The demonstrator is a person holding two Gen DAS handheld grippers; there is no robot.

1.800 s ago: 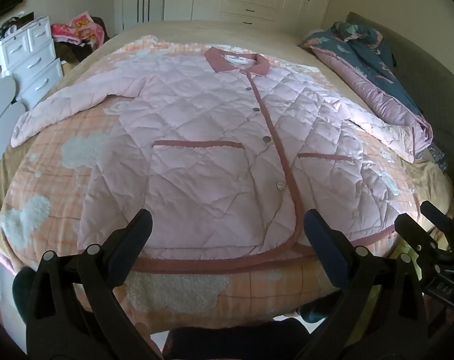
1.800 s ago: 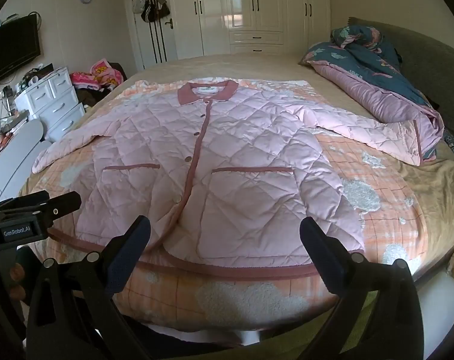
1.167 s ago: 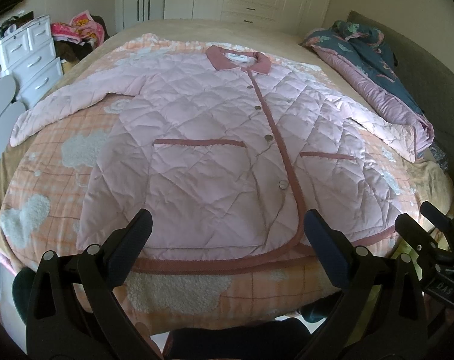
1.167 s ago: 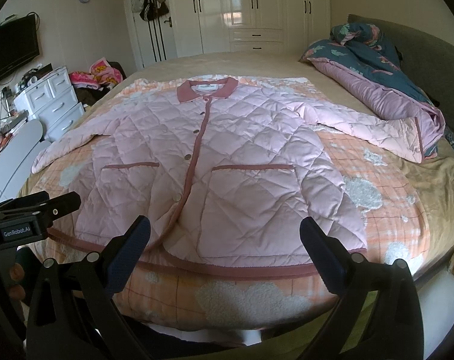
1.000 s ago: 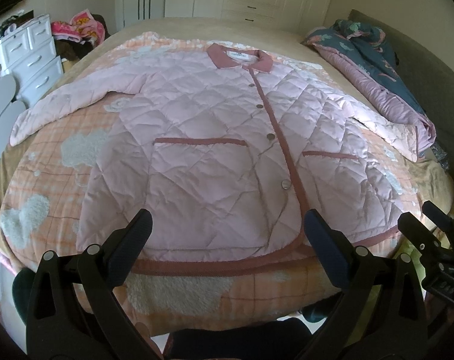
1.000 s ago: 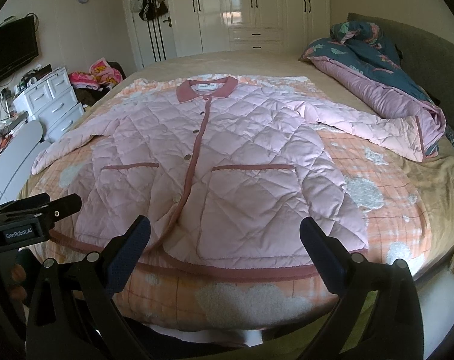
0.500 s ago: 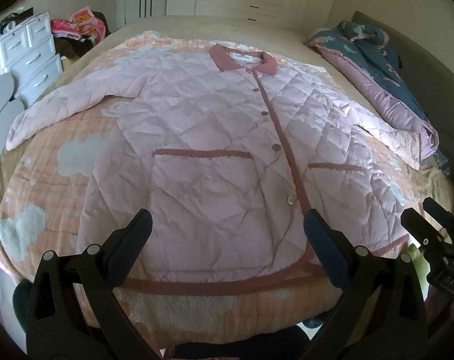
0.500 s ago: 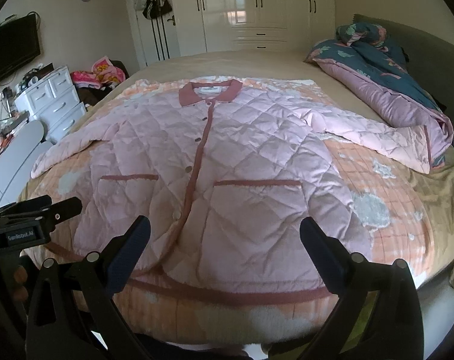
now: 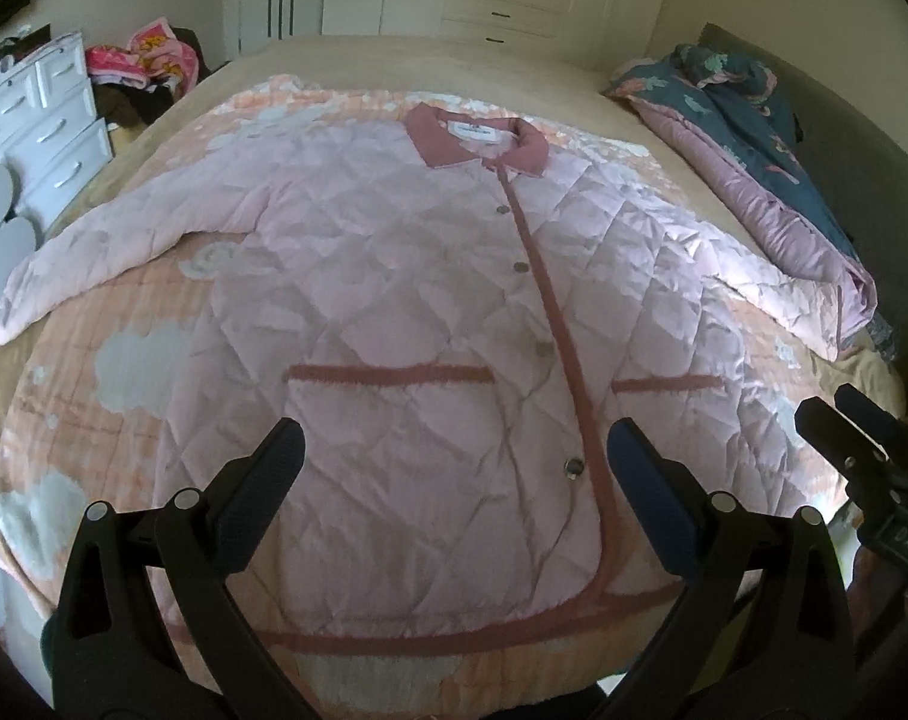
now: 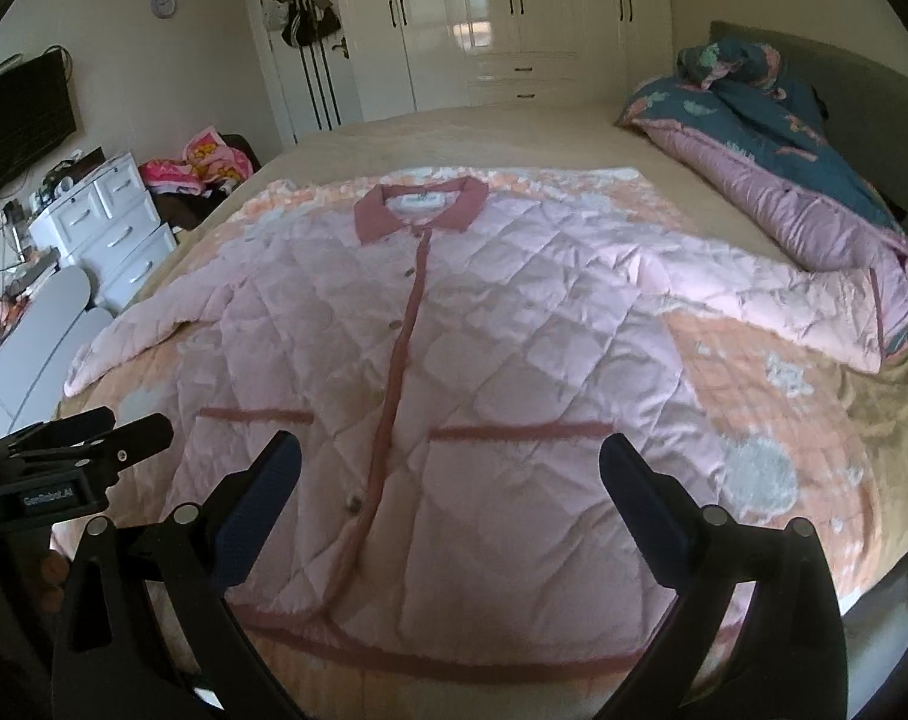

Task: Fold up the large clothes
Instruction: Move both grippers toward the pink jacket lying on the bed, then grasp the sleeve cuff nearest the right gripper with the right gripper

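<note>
Across the centre of both frames, a pink quilted button-front jacket [image 9: 429, 324] is lying flat and unfolded on the peach patterned blanket [image 9: 81, 420]; left gripper [image 9: 450, 474] and right gripper [image 10: 450, 474] are hovering wide apart, holding nothing, every fold remaining.

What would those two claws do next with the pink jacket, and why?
Probably lower onto the hem and pinch it: the pink quilted jacket lies flat and unfolded, and the left gripper and right gripper hang open above it, holding nothing.

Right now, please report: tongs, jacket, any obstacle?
Left tongs open, empty. Right tongs open, empty. Pink quilted jacket flat on bed, buttoned, sleeves spread. Right sleeve cuff beside rolled duvet.
</note>
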